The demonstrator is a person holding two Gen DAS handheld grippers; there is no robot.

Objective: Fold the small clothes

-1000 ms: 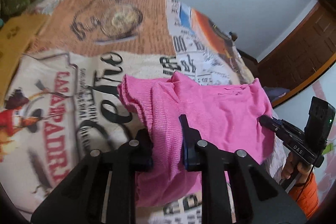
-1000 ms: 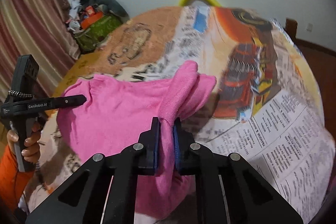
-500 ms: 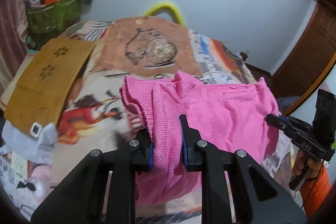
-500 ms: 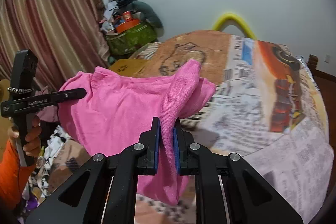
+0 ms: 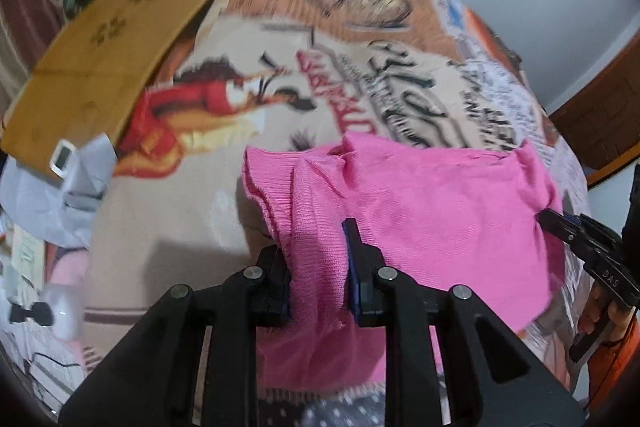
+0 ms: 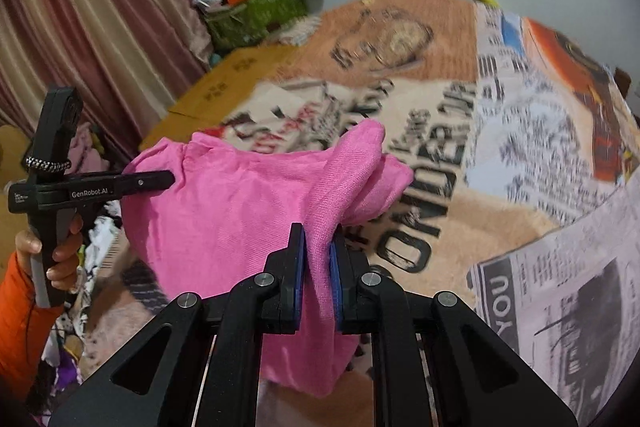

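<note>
- Pink knit garment (image 5: 432, 211): held up off the bed, hanging between both grippers above the printed blanket (image 5: 224, 155).
- Handling, judged: light, soft, limp knit; sags and bunches at each hold, no fragility. Ribbed hem likely gives the firmest hold; corners best for spreading flat.
- Left gripper (image 5: 318, 263): pinched on a thick bunch at the ribbed edge.
- Right gripper (image 6: 318, 263): clamped on a thinner fold at the opposite corner.
- Cardboard sheet (image 5: 104, 67) lies beside the blanket, well apart from the garment.
</note>
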